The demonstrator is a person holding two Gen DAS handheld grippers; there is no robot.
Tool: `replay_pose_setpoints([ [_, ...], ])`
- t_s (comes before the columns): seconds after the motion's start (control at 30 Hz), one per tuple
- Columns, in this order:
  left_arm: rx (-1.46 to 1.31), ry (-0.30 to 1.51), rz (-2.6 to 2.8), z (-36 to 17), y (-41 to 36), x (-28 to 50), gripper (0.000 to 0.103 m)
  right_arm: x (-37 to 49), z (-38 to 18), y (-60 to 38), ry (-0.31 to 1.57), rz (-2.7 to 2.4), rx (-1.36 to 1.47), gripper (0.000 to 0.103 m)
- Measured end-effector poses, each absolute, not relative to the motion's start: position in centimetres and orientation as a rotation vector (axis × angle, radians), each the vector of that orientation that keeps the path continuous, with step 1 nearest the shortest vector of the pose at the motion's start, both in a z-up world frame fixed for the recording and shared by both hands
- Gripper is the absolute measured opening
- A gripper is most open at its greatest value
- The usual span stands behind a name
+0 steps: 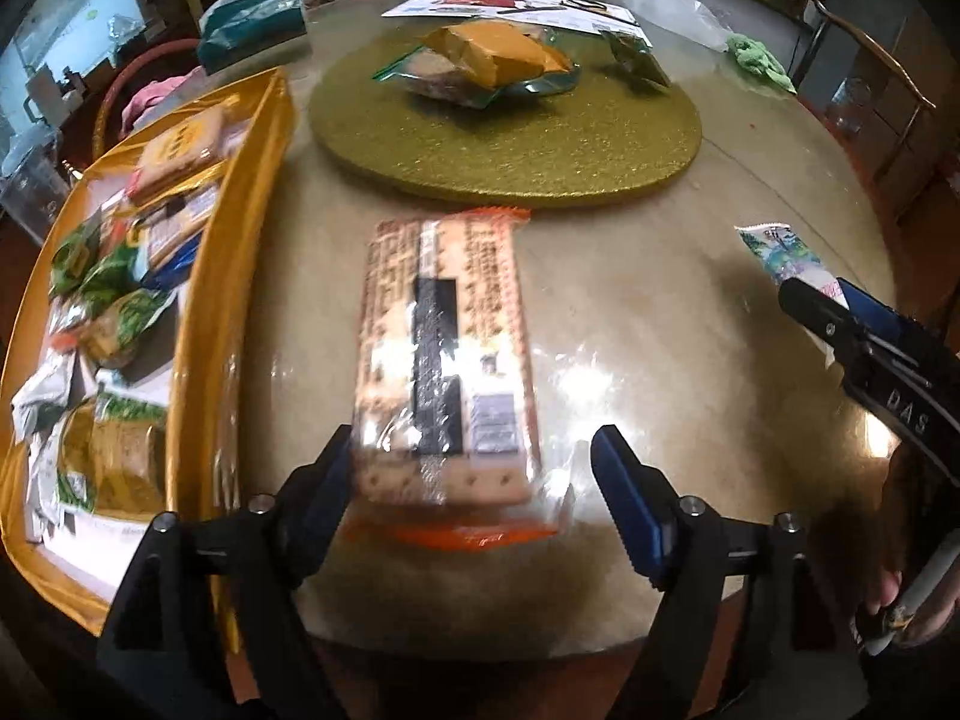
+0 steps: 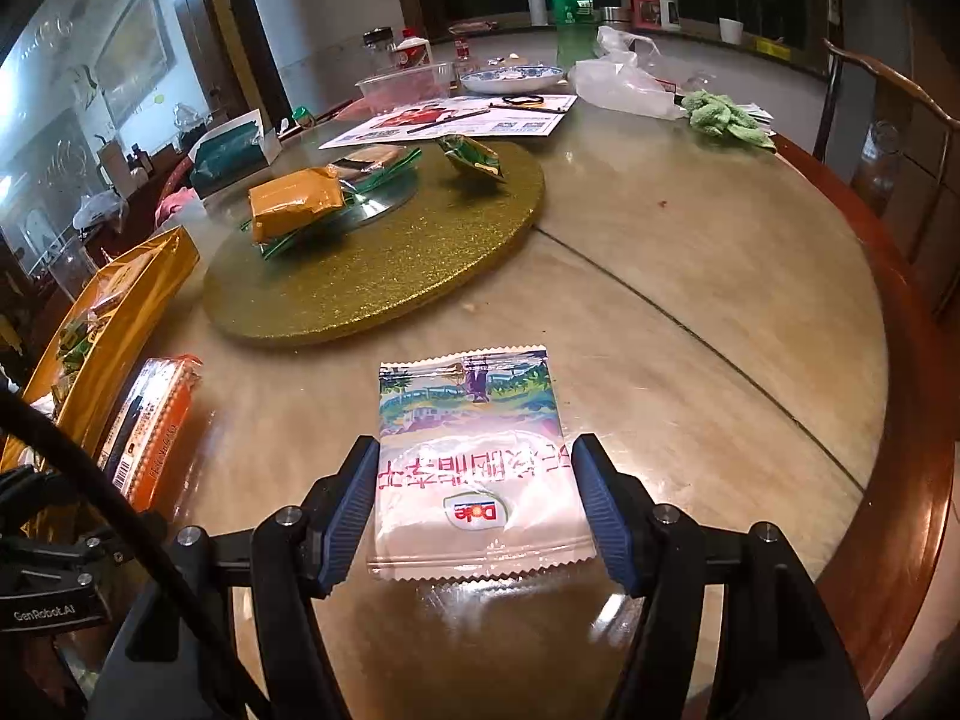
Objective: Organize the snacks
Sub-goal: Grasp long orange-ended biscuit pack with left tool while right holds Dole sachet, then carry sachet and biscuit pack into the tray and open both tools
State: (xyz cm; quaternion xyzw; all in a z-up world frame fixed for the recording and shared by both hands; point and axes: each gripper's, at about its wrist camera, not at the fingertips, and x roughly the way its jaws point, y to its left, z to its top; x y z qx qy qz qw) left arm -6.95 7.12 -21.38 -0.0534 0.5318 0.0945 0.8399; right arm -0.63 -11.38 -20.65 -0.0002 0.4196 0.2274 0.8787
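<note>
A long cracker pack (image 1: 444, 360) in clear wrap with orange ends lies flat on the table. My left gripper (image 1: 474, 480) is open, one finger on each side of its near end. The pack also shows in the right wrist view (image 2: 150, 426). A white Dole pouch (image 2: 474, 462) lies flat on the table. My right gripper (image 2: 474, 510) is open with its fingers either side of the pouch's near end. It also shows at the right of the left wrist view (image 1: 834, 306), over the pouch (image 1: 780, 252). A gold tray (image 1: 252, 192) at left holds several snack packs.
A round gold glitter board (image 1: 510, 150) sits beyond, with an orange pack (image 1: 498, 54), a clear-wrapped snack and a small green packet (image 2: 474, 159) on it. Papers, a blue-white dish, a plastic bag, a green cloth (image 2: 726, 117) and bottles lie farther back. A wooden chair (image 2: 888, 96) stands at right.
</note>
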Motion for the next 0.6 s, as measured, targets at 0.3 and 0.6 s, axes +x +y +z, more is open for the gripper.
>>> replay_pose_setpoints([
  [0.3, -0.119, 1.04, 0.241, -21.2, 8.4, -6.8, 0.055, -0.7, -20.6, -11.4, 0.875, 0.474, -0.006, 0.065],
  [0.6, -0.304, 0.951, 0.009, -17.6, 9.7, -15.2, 0.055, -1.4, -20.4, -11.3, 0.866, 0.561, 0.027, 0.061],
])
